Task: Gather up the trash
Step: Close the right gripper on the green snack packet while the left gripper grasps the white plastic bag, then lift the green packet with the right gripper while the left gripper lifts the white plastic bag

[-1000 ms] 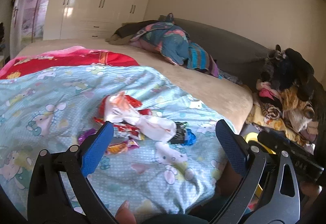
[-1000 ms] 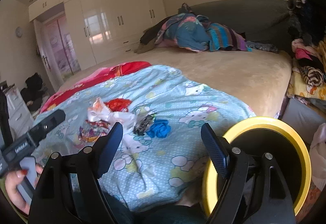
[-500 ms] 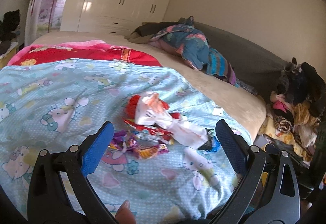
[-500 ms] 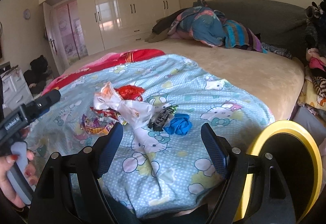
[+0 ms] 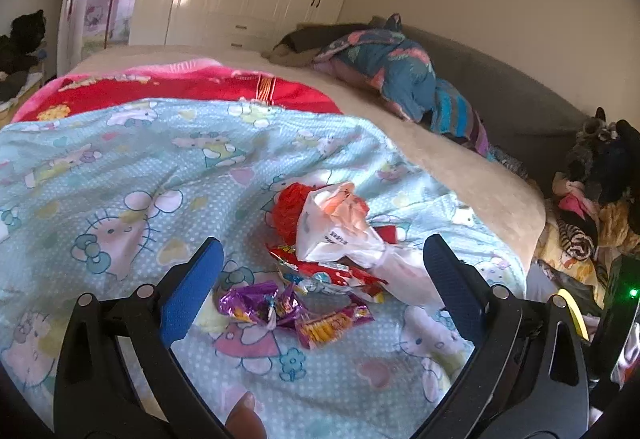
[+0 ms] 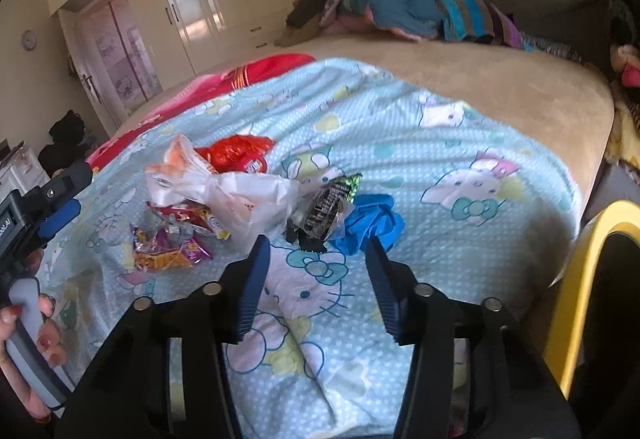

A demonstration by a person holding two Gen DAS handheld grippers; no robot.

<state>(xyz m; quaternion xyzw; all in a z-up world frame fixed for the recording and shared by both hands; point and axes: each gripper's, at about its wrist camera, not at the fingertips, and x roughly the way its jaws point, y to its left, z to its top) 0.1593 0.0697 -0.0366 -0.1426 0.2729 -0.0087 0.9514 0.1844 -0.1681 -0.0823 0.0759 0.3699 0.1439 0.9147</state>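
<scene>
Trash [image 6: 224, 207] lay in a loose heap near the foot edge of the bed, on a pale blue cartoon-print quilt [image 5: 120, 167]: a white plastic bag [image 6: 240, 195], red [image 6: 236, 155] and purple snack wrappers [image 6: 168, 251], a dark wrapper [image 6: 328, 203] and a crumpled blue scrap [image 6: 372, 223]. None appeared collected yet. The right gripper [image 6: 316, 279] hovered just short of the dark wrapper; its jaws had just been closing, half-spread, with nothing between them. The left gripper [image 5: 320, 287] hung over the purple wrappers, fingers spread wide and empty. A yellow-rimmed bin [image 6: 580, 271], probably the destination, stood beside the bed's corner.
</scene>
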